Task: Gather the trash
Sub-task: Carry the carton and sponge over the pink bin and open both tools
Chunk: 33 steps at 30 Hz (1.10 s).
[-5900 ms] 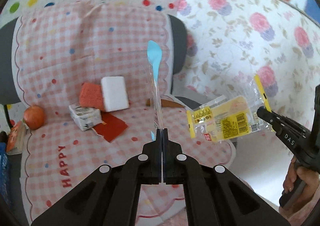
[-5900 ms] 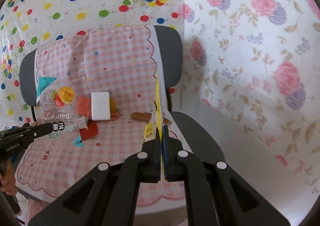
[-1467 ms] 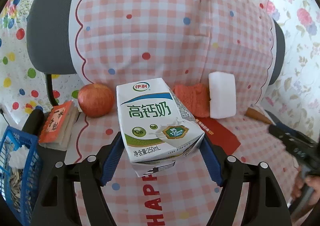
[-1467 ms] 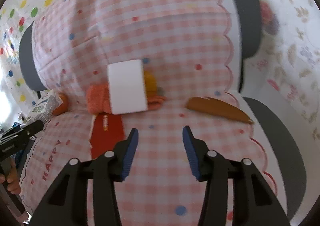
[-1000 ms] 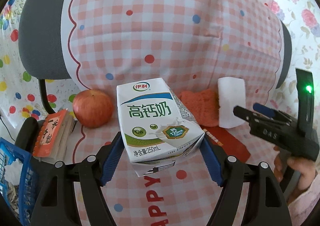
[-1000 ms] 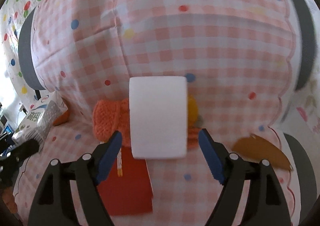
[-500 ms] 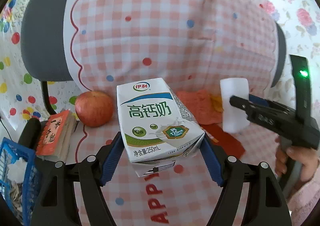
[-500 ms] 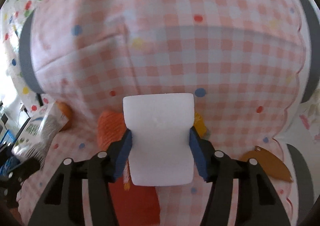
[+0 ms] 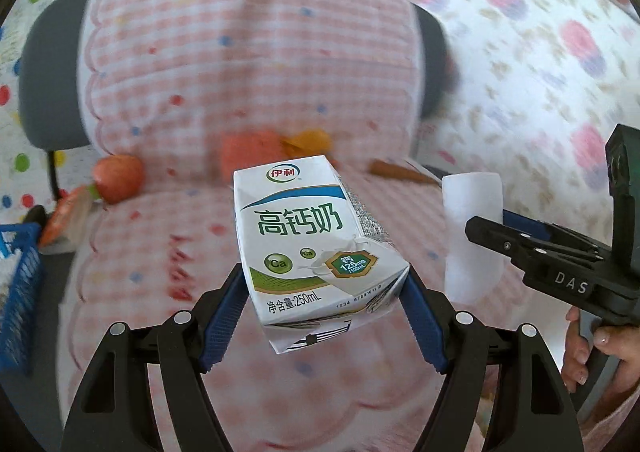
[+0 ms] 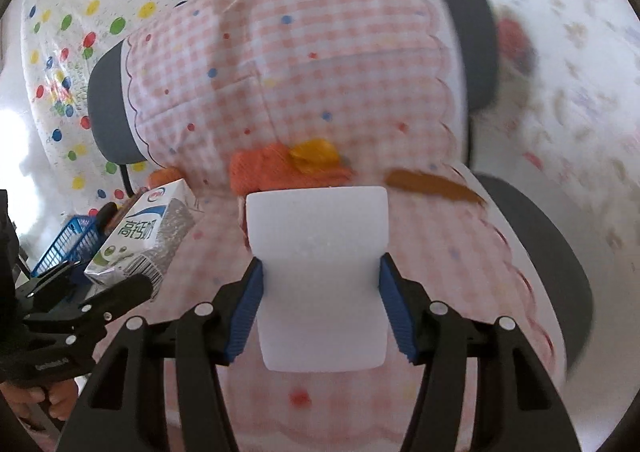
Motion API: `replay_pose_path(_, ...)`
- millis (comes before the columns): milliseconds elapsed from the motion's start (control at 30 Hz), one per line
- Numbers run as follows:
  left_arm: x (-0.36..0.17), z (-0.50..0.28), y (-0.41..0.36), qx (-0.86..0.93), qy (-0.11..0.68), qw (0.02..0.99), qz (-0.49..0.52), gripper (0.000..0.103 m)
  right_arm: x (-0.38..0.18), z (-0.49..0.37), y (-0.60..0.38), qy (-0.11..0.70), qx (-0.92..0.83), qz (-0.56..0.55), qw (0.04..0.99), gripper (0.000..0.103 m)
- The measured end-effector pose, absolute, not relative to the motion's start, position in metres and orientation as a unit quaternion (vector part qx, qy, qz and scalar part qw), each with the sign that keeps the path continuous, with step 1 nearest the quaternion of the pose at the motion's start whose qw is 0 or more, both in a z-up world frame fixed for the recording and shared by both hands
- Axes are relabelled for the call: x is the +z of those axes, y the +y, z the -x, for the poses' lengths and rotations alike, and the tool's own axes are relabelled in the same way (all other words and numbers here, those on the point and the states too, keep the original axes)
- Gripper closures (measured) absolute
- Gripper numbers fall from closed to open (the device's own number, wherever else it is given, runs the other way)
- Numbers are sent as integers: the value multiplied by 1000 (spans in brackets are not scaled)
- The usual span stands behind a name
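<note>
Office chair (image 10: pixel 532 220) under a pink gingham cover (image 10: pixel 320 52), loud polka-dot walls. Both hands are loaded: left gripper (image 9: pixel 324 292) jaws clamped on a dented milk carton (image 9: pixel 316 236), right gripper (image 10: pixel 320 292) jaws squeezing a white foam block (image 10: pixel 320 272), both held above the seat. Nothing's binned yet; peel-looking scraps (image 10: pixel 316 154) are left, and a blue basket (image 10: pixel 68 244) sits off left.

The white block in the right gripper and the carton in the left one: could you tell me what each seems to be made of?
The white block looks like soft foam, perhaps a melamine sponge: matte, plain, with rounded corners, and its sides seem pinched in where the right gripper clamps it. The milk carton looks like coated paperboard: glossy printed faces, sharp folds, and a silvery side panel. Its lower end is creased in the left gripper.
</note>
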State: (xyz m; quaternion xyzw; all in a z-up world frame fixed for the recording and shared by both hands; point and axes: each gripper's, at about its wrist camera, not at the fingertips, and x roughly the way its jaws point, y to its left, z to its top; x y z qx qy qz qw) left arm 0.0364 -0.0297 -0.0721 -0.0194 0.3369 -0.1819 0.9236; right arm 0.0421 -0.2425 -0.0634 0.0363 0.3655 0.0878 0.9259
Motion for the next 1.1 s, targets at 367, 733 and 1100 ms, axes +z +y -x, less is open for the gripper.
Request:
replay_pose_path(367,-101,34,-124,-315,343,885,-12,28,-83,80,-334,370,-48,-63,926,45)
replay_pose_path(733,-135,83,-235,-439,354,821,-85,28,-114,183,-407,376,-180,-114,902,43)
replay_pose_path(1100,-158,95,-301,-473,364,789,-145,18,-140,208,-449,382,-213,-162,885,34)
